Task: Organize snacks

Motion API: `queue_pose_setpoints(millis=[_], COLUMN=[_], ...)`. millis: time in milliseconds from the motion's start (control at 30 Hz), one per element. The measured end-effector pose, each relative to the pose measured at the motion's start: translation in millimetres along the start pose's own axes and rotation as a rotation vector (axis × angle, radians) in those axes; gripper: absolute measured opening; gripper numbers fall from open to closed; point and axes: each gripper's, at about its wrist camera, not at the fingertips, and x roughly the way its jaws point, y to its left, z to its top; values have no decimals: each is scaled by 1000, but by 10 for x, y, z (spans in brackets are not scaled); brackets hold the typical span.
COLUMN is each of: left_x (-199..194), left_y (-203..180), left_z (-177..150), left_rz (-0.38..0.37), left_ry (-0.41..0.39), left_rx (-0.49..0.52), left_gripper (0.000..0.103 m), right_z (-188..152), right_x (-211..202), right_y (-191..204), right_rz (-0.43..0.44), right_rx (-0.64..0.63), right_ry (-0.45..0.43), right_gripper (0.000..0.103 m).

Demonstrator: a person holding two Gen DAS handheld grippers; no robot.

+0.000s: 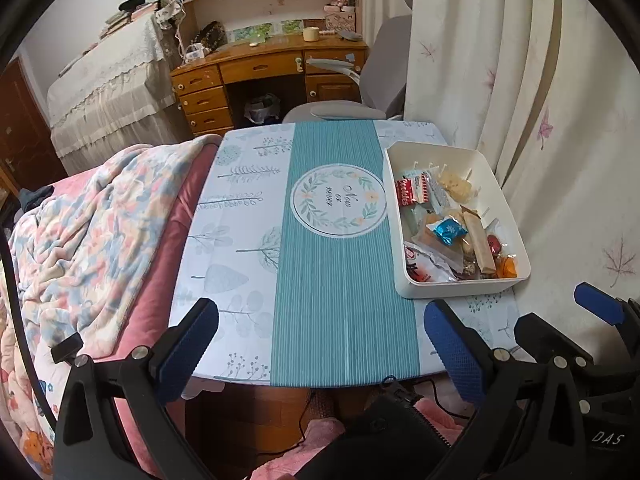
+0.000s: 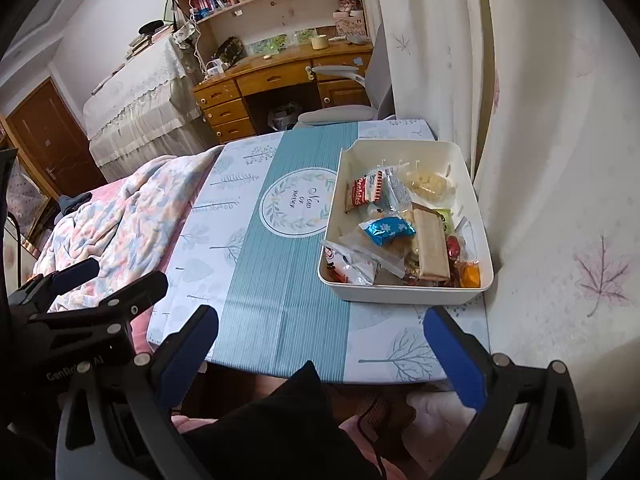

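We hold both grippers low at the near edge of the table (image 1: pixel 240 240), each with its fingers spread wide apart and nothing between them: the left gripper (image 1: pixel 320 344) over the teal runner (image 1: pixel 340 300), the right gripper (image 2: pixel 320 344) beside it, nearer the curtain (image 2: pixel 560 160). The snacks (image 2: pixel 400 232) all lie heaped in the white bin (image 2: pixel 400 292), which sits on the table's right side against the curtain. Among them we see a blue wrapper (image 2: pixel 386 230), a tan bar (image 2: pixel 430 246) and a red pack (image 2: pixel 357 196). A quilt (image 1: pixel 92 220) lies left of the table.
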Motion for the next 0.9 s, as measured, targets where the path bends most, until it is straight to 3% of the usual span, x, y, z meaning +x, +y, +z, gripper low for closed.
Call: queue_pose_setpoints(millis=[900], left_x=[-49], left_y=[9], left_z=[-20], left_rz=[13], left_ry=[0], left_rx=[-5], left_gripper=[102], right_z=[-30], right_x=[11], right_y=[8], right_rz=[8], right_rx=[-1], right_ry=[20], right_gripper=[103])
